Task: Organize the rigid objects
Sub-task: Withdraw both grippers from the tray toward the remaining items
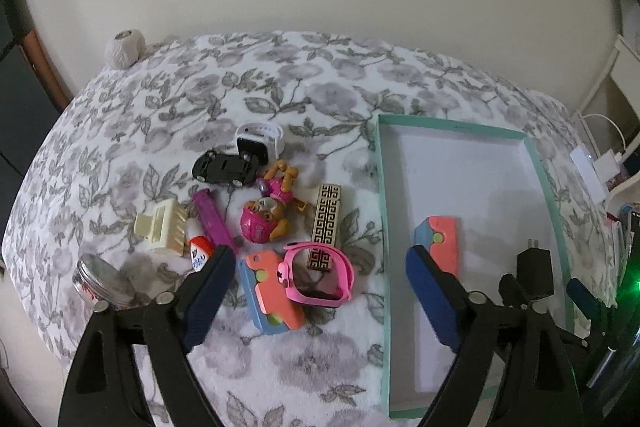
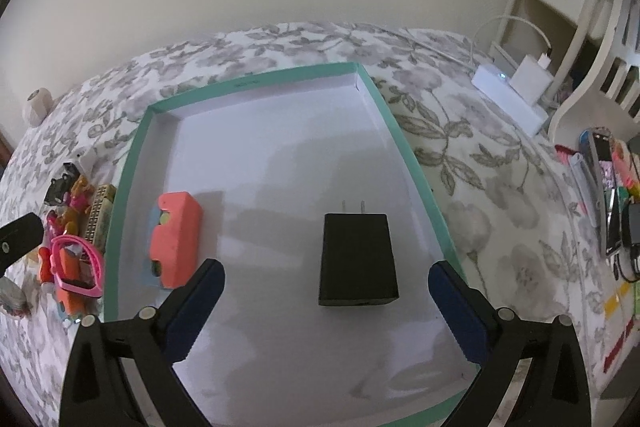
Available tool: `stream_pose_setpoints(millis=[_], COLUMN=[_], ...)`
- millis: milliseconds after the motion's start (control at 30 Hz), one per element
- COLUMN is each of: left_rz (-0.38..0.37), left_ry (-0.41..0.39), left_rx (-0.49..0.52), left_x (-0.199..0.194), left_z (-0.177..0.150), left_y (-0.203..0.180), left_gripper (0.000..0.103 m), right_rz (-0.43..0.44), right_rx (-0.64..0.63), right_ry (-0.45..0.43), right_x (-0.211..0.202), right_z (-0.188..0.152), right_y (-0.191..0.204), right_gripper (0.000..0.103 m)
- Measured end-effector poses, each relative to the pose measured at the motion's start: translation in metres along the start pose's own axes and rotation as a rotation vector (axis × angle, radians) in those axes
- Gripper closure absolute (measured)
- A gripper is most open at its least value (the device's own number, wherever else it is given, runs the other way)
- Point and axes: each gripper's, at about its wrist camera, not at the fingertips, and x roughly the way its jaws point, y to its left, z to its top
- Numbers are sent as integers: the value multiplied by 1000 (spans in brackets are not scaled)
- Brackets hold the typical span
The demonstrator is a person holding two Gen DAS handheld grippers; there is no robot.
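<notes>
Right gripper [image 2: 326, 281] has its jaws spread wide with nothing pinched; the black charger [image 2: 358, 259] lies flat between them on the tray floor, prongs pointing away, pads clear of its sides, so it reads as set down inside the teal-rimmed tray [image 2: 132, 163], the collecting spot. A coral-and-blue block [image 2: 176, 237] lies near the tray's left wall, apart from the charger, likely also sorted. Left gripper [image 1: 320, 279] is likewise spread and empty, hanging over the gap between pile and tray; its right finger overlaps the tray edge in view. Just ahead of it, outside the tray, a second coral block [image 1: 274, 293] sits with a pink watch band [image 1: 320, 273] resting on it, probably the next pick. Beyond: a patterned bar [image 1: 326, 223], pup figurine [image 1: 270, 213], black toy car [image 1: 224, 167], purple tube [image 1: 214, 219], glue bottle [image 1: 198, 247], cream hair clip [image 1: 160, 231], metal tin [image 1: 102, 281], all loose on the floral cloth [image 1: 280, 83], still unsorted.
</notes>
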Motion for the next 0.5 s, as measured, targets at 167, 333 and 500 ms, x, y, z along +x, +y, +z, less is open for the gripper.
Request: stream_pose_setpoints(millis=[167, 333, 500], left_rz=[-52, -90, -75], left_ry=[-21, -61, -107], left_rx=[-62, -140, -186], left_x=[-5, -8, -18], left_z=[4, 9, 18], left_y=[11, 29, 48], left_gripper=[4, 4, 4], right_rz=[3, 10, 37], right_rx=[-11, 0, 25], right_ry=[-14, -36, -74], right_x=[-5, -14, -31], right_z=[2, 6, 17], right_y=[4, 7, 14], right_gripper=[0, 0, 0])
